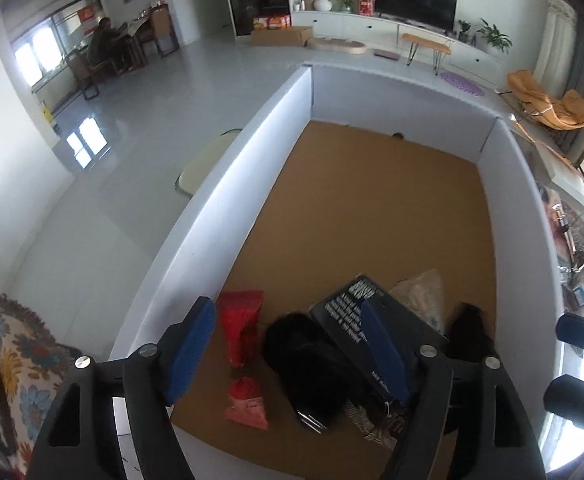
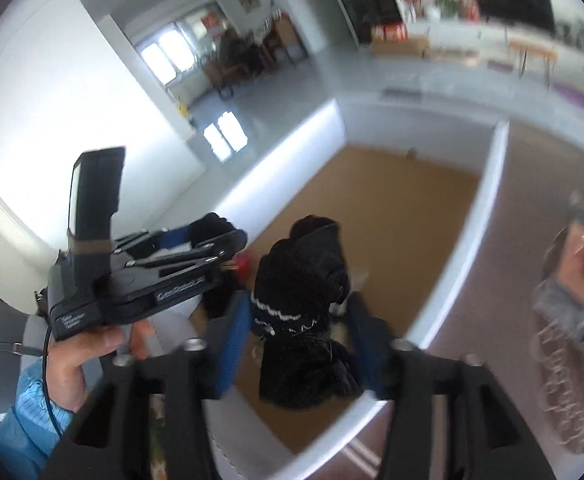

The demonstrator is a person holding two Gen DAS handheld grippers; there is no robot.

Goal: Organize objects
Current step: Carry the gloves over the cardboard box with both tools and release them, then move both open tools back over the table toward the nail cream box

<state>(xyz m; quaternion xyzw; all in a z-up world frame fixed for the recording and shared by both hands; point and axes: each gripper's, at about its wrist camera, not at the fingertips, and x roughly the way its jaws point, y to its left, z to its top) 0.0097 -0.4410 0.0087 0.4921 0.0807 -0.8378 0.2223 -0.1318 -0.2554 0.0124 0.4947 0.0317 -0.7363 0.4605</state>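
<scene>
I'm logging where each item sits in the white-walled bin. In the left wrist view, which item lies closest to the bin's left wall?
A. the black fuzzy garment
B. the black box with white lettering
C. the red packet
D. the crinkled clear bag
C: the red packet lies on the cardboard floor nearest the left wall; the others sit further right.

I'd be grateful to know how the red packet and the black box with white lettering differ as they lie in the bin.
The red packet is a soft, crinkled pouch; the black box is rigid and flat-sided. The red packet lies directly on the brown floor near the left wall; the black box rests tilted, propped on the other items in the pile. Both sit at the near end of the bin, and neither gripper holds either.
</scene>
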